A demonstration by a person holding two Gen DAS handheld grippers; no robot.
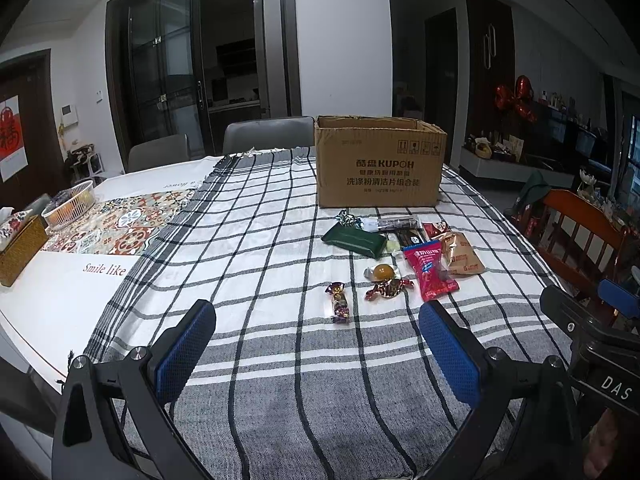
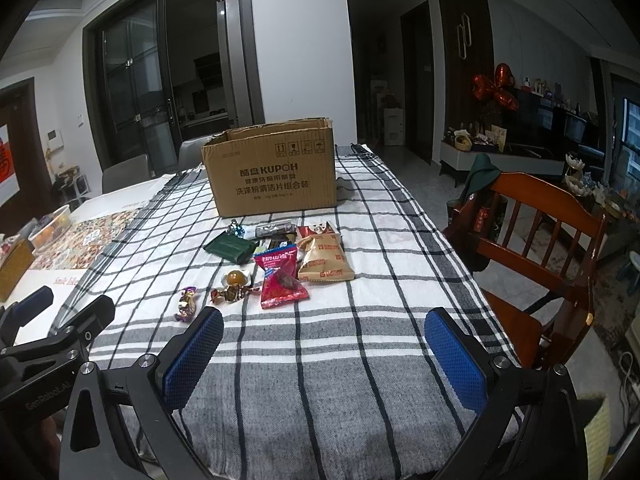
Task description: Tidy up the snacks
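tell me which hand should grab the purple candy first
Left, probably. The purple candy lies nearly straight ahead of the open left gripper, while it sits off to the left of the right gripper.

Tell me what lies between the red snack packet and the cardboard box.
Between the red snack packet and the cardboard box lie a dark chocolate-style bar and a dark green pouch, clearest in the right wrist view.

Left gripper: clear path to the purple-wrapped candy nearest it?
Probably yes. The left gripper is open and empty, and the purple-wrapped candy lies alone on the checked cloth, nothing between it and the jaws.
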